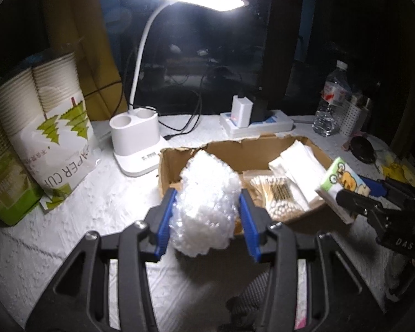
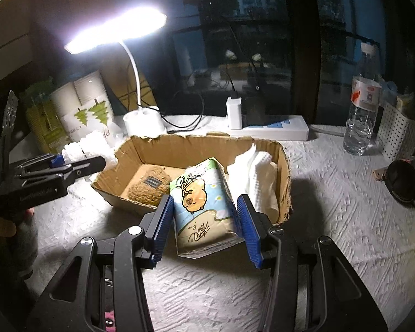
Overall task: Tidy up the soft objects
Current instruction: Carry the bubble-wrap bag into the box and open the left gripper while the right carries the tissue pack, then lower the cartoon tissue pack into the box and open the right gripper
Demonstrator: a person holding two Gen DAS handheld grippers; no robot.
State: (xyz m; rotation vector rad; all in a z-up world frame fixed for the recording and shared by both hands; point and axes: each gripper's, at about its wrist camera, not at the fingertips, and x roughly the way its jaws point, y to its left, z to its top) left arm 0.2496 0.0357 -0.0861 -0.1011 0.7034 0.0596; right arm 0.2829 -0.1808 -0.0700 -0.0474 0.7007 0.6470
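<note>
My left gripper (image 1: 206, 220) is shut on a wad of clear bubble wrap (image 1: 207, 202), held above the near left corner of an open cardboard box (image 1: 229, 149). My right gripper (image 2: 204, 227) is shut on a tissue pack with a cartoon animal (image 2: 204, 207), held over the box's near edge (image 2: 286, 191). The pack also shows at the right of the left wrist view (image 1: 343, 185). Inside the box lie a bundle of cotton swabs (image 1: 276, 193) and folded white tissues (image 1: 298, 166). In the right wrist view the left gripper (image 2: 58, 166) and its bubble wrap (image 2: 91, 146) are at the left.
A lit white desk lamp (image 1: 135, 135) stands behind the box, with a bag of paper cups (image 1: 49, 127) to its left. A power strip with chargers (image 1: 254, 121), a water bottle (image 2: 362, 113), a white perforated holder (image 2: 395, 135) and a dark round object (image 2: 404, 182) are at back and right.
</note>
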